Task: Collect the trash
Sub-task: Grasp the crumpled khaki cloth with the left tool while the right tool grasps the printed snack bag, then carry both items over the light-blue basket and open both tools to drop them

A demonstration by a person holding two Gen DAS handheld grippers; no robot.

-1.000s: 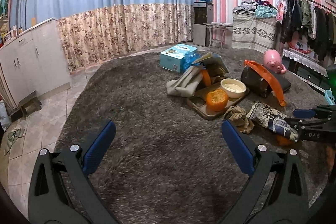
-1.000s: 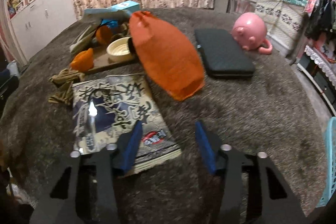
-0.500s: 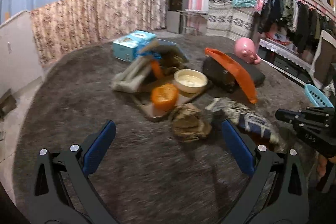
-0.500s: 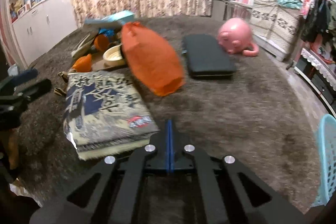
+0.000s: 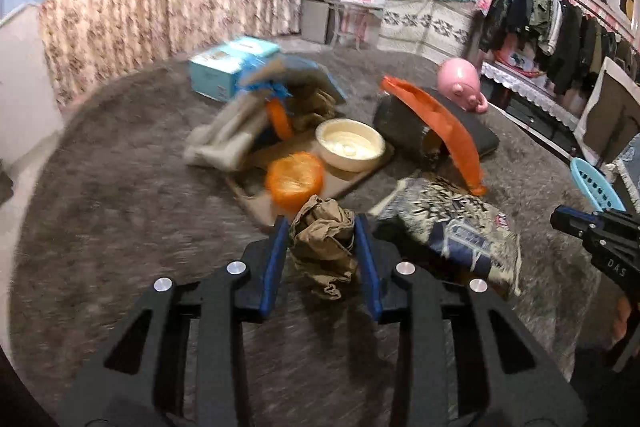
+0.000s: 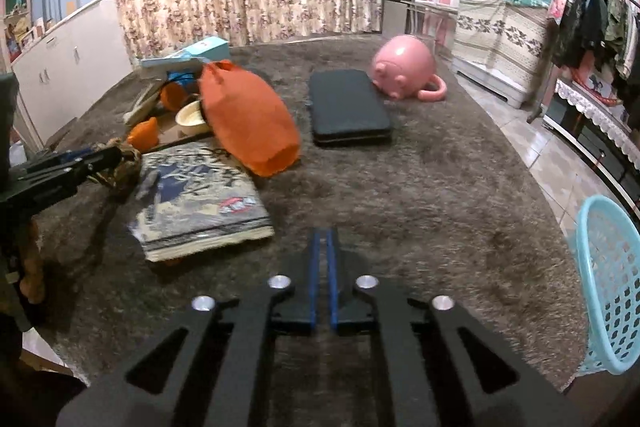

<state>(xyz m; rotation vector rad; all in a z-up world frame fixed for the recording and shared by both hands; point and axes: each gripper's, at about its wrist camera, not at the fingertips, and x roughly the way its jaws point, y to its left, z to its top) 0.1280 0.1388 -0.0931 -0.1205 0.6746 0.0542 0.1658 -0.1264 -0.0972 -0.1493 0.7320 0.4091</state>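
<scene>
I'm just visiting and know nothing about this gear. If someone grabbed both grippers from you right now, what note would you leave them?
Left gripper: fingers on either side of the crumpled brown paper on the carpet, just in front of the tray; whether it is lifted is unclear.
Right gripper: nearly shut, holding nothing, over bare carpet.
Blue basket stands at the table's right edge; no trash seen in it.
Left to do: carry the paper to the basket, probably, then the snack packet and orange bag.

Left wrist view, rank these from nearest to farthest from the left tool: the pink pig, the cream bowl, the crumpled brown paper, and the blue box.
1. Crumpled brown paper: between the left tool's fingers.
2. Cream bowl: just beyond, on the tray.
3. Pink pig and blue box: far right and far left, too close to call.
</scene>
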